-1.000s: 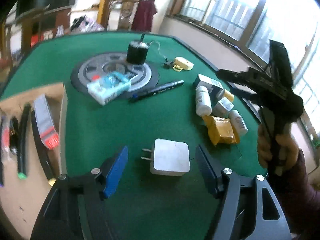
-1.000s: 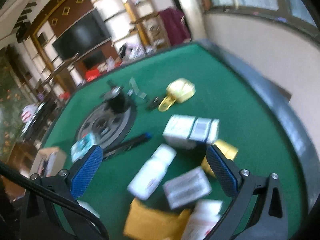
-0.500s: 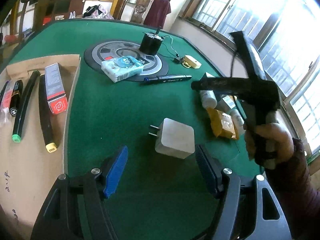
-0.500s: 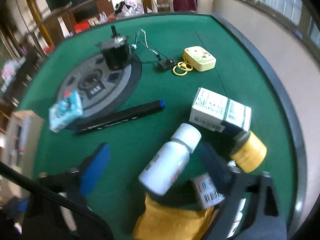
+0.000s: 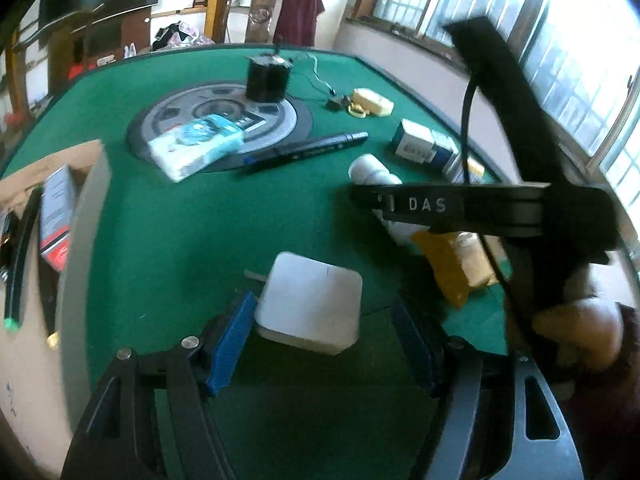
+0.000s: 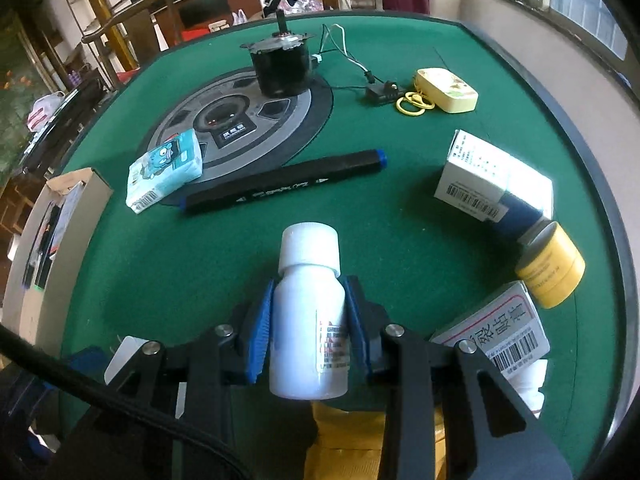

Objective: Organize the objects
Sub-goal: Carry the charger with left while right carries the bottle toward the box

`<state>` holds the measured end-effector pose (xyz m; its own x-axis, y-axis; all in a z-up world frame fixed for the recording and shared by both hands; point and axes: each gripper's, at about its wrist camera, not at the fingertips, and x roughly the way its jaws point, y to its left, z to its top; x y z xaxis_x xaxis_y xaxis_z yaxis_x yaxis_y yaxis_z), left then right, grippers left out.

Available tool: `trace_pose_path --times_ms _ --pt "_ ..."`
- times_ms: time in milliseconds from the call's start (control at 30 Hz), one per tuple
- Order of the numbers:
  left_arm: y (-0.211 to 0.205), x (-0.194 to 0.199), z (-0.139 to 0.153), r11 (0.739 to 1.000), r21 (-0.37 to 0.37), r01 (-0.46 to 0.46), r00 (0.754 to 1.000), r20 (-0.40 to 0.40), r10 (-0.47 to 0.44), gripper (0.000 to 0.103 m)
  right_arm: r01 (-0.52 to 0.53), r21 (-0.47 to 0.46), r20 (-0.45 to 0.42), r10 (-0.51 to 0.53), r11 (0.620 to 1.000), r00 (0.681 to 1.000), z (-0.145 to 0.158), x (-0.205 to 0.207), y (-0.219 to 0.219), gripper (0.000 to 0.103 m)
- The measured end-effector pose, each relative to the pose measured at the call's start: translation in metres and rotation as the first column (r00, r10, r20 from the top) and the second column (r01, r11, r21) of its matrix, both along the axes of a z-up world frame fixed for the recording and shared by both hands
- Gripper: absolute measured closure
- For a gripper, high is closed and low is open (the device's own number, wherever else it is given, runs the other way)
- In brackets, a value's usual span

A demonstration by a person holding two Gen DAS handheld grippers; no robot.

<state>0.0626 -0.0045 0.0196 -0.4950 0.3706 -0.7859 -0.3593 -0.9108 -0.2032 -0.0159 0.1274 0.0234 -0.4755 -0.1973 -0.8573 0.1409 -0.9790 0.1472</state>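
Observation:
A white charger block (image 5: 312, 308) lies on the green table (image 5: 168, 232). My left gripper (image 5: 320, 348) stands open around it: the left blue pad (image 5: 232, 340) is at the block's edge and the right pad is apart from it. In the right wrist view a white capped bottle (image 6: 308, 256) lies between the blue pads of my right gripper (image 6: 308, 328). Its jaws are closing, and both pads touch the bottle's sides. In the left wrist view the right gripper's black body partly hides that bottle (image 5: 372, 168).
A black marker (image 6: 288, 188), a tissue pack (image 6: 164, 170) and a black motor (image 6: 282, 68) lie beyond. Medicine boxes (image 6: 488, 184), a yellow jar (image 6: 550, 270) and a yellow pouch (image 5: 456, 264) crowd the right. A cardboard box (image 5: 52, 208) with pens stands at the left.
My right gripper came down over the white bottle and narrowed from wide open until its pads met it. My left gripper moved in, so the charger now sits between its fingers.

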Motion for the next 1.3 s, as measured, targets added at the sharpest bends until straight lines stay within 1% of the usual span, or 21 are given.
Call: trace_pose_path --times_ms 67,100,133,233,333,433,633,767,833,967,1067,1200,1300 --pt "0.009 -0.002 -0.008 0.998 -0.059 0.016 1.0 0.0 -0.016 0.038 -0.006 -0.012 -0.001 0.006 1.0 1.0 0.001 0.002 0.0 0.071" --pt "0.011 -0.003 -0.009 0.997 -0.07 0.018 1.0 -0.008 -0.019 0.039 -0.01 -0.015 -0.002 0.01 1.0 1.0 0.0 0.002 0.0 0.071" --pt "0.009 -0.004 -0.008 0.998 -0.057 0.012 1.0 0.003 -0.012 0.05 -0.014 -0.014 -0.007 0.014 1.0 1.0 0.0 0.003 0.0 0.071" --pt "0.002 -0.007 -0.009 0.999 -0.037 -0.007 1.0 0.013 0.007 0.056 -0.024 -0.012 -0.021 0.023 1.0 1.0 -0.001 0.004 -0.002 0.071" --pt "-0.004 -0.006 -0.007 1.0 -0.011 -0.021 0.999 0.024 0.021 0.058 -0.036 -0.044 -0.022 0.035 0.998 0.999 -0.001 0.006 -0.001 0.072" --pt "-0.012 -0.003 -0.001 0.999 0.025 -0.038 0.999 0.022 0.038 0.059 -0.066 -0.138 -0.022 0.064 0.988 0.998 0.0 0.008 0.002 0.072" --pt "-0.029 0.009 0.022 0.997 0.047 -0.069 0.996 -0.059 0.072 0.06 -0.06 -0.204 -0.028 0.055 0.977 0.998 0.008 0.015 0.006 0.072" --pt "-0.049 0.017 0.035 0.992 0.09 -0.094 0.991 -0.087 0.102 0.06 -0.067 -0.237 -0.034 0.061 0.969 0.998 0.016 0.019 -0.001 0.072" --pt "-0.061 0.022 0.043 0.988 0.114 -0.107 0.988 -0.103 0.119 0.06 -0.079 -0.24 -0.043 0.07 0.968 0.997 0.022 0.022 -0.007 0.072" --pt "-0.096 0.034 0.066 0.977 0.154 -0.147 0.975 -0.145 0.169 0.06 -0.132 -0.237 -0.084 0.115 0.963 0.99 0.04 0.031 -0.029 0.071" --pt "-0.131 0.041 0.078 0.963 0.178 -0.203 0.958 -0.168 0.233 0.06 -0.175 -0.244 -0.123 0.149 0.954 0.981 0.055 0.038 -0.047 0.071" --pt "-0.171 0.044 0.081 0.944 0.155 -0.292 0.93 -0.185 0.318 0.059 -0.248 -0.258 -0.153 0.214 0.934 0.965 0.074 0.043 -0.076 0.071" --pt "-0.206 0.04 0.071 0.921 0.129 -0.368 0.908 -0.162 0.385 0.059 -0.309 -0.269 -0.152 0.277 0.912 0.949 0.08 0.045 -0.104 0.071"
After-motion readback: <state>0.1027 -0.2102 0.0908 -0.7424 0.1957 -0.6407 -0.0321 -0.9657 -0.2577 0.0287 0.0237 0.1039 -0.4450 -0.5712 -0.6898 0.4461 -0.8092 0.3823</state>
